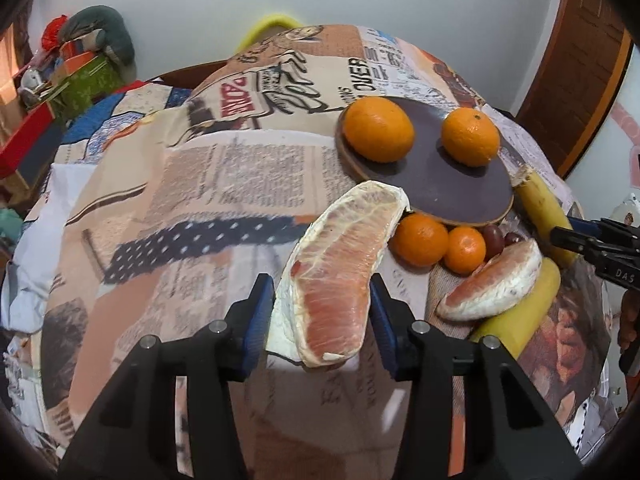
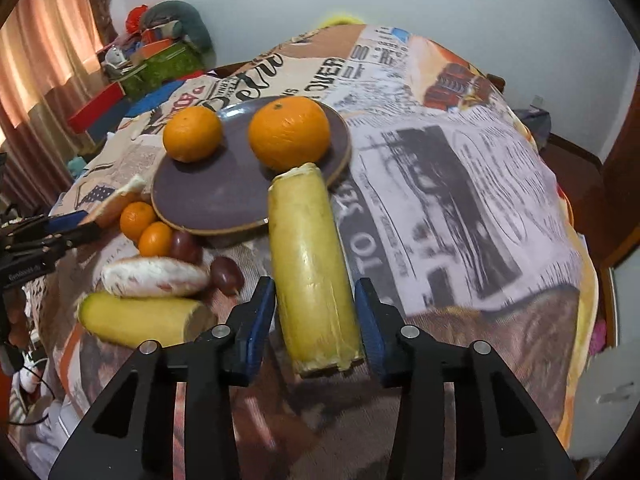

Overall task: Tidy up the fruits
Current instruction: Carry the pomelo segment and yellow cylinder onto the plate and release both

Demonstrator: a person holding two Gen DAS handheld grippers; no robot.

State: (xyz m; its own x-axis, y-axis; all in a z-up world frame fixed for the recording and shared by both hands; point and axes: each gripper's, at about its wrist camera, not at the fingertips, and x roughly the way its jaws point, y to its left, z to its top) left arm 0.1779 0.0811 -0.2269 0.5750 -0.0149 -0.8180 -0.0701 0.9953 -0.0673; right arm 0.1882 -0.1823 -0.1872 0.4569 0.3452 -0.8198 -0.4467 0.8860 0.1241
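Left tool (image 1: 322, 312) angled down, clamped on a peeled pink pomelo segment (image 1: 340, 272). Right tool (image 2: 316, 316) angled down, clamped on a yellow cut banana piece (image 2: 310, 264). Counted: four oranges, two on the dark round plate (image 2: 208, 196).

free: bare cloth (image 1: 224, 184) left of the plate (image 1: 440, 184) is wide open | blocked: small oranges (image 1: 420, 240), grapes (image 1: 494, 236), pomelo wedge (image 1: 492, 284) crowd the plate's near edge | plate middle clear between its two oranges (image 1: 378, 128)
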